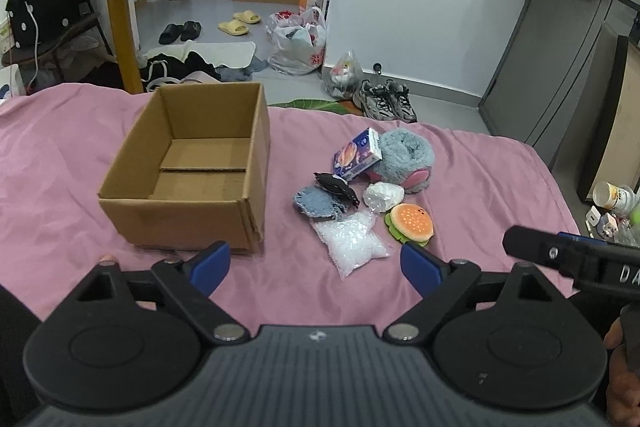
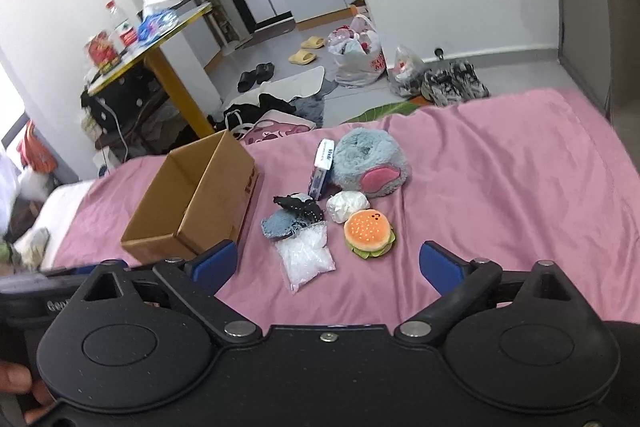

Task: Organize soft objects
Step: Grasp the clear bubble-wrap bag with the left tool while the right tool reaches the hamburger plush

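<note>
We find the soft items, among them a round orange plush burger (image 2: 370,234) and a clear bag of white pellets (image 2: 306,259), clustered on the pink bedsheet (image 2: 500,187) right of the open brown cardboard box (image 1: 188,167). Both the left gripper (image 1: 316,269) and right gripper (image 2: 328,265) stand spread and empty. We judge the right nearer; the cluster lies just ahead, between its blue fingers (image 2: 438,267).

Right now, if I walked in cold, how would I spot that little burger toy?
Look at the pink bed, then right of the open cardboard box to a small pile of soft things. The burger lies at the pile's near right edge, just in front of a white wad. It alone is round and orange with a green frill underneath.
</note>
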